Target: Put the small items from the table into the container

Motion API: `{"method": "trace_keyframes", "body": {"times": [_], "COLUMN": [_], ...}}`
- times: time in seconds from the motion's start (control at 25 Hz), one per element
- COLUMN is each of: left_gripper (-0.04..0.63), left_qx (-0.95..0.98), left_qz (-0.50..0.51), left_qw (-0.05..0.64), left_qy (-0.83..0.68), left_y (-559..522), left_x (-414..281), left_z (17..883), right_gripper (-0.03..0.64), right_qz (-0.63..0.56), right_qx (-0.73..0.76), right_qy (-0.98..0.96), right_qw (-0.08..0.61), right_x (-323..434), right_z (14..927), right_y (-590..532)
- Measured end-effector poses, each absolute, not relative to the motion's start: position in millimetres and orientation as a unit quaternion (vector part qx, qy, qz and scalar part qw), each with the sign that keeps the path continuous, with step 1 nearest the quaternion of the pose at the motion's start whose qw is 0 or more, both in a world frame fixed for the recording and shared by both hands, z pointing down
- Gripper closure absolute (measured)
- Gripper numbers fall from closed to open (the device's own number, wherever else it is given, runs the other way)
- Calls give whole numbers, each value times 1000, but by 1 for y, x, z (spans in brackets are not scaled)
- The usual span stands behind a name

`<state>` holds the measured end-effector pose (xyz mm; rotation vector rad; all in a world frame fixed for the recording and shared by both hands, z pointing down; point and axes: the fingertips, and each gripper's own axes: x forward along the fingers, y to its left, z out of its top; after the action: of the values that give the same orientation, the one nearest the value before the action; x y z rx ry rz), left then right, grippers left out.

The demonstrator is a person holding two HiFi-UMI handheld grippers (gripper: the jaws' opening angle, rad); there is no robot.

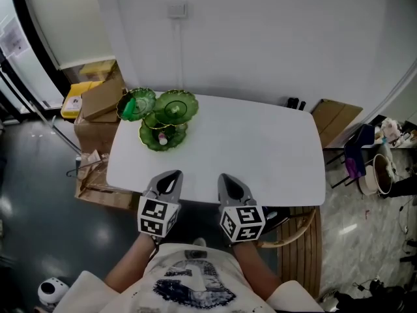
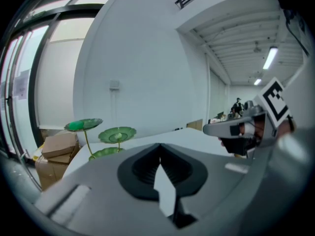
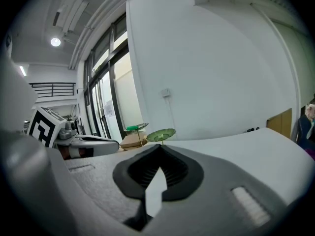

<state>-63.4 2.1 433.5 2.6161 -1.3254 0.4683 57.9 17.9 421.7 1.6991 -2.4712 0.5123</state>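
On the floor at the far left, cardboard boxes (image 1: 101, 100) sit against the white tabletop (image 1: 260, 142). The green, leaf-shaped tiered container (image 1: 176, 106) stands on the tabletop's far left corner, with a small pale item (image 1: 162, 137) in its lowest dish. At the near edge, the left claw (image 1: 172, 176) is fully closed and holds nothing. Just beside it, the right claw (image 1: 226, 178) is closed and empty too.
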Motion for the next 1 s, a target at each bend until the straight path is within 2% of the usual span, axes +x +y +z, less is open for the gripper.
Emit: {"method": "trace_keyframes", "body": {"times": [1.0], "left_gripper": [605], "left_qx": [879], "left_qz": [155], "left_qw": [97], "left_qy": [-441], "left_y": [37], "left_x": [-63], "left_z": [439], "right_gripper": [620], "right_qz": [162], "right_qx": [559], "right_qy": [-812], "right_qw": [54], "right_x": [59], "right_z": [423], "right_y": [57]}}
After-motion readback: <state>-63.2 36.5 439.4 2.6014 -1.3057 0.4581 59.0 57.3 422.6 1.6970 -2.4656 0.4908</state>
